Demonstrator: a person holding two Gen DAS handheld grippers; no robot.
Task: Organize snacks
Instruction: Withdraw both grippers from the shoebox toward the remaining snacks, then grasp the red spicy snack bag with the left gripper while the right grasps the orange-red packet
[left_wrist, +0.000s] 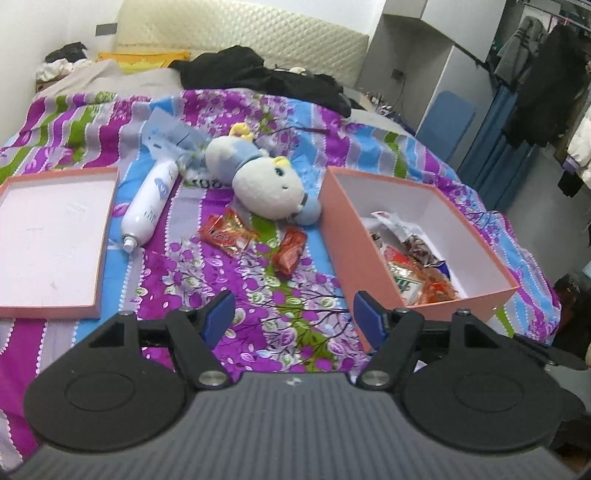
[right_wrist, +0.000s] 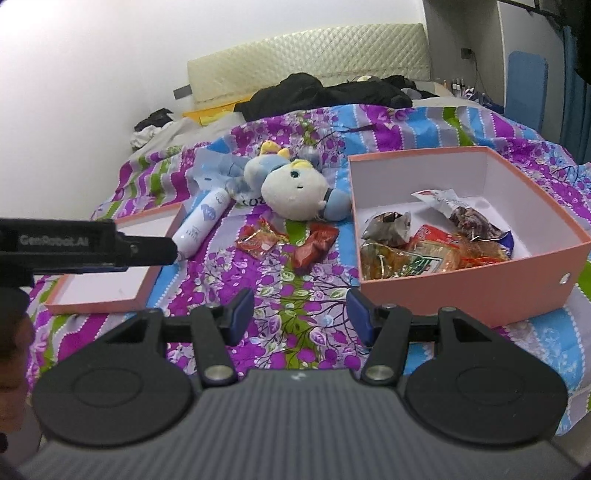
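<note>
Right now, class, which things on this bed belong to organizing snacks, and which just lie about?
Job: pink cardboard box; two loose orange-red snack packets; packets already boxed.
Lying about: white-blue plush toy; white spray bottle; pink box lid.

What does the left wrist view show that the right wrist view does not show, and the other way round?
Only the left wrist view shows the clothes rack at the right and the open left gripper from behind.

Only the right wrist view shows the left gripper from the side, over the lid, the dark packet in the box, and the open right gripper.

Both show the lid, bottle, plush toy, two loose red snacks and the box with snacks.
</note>
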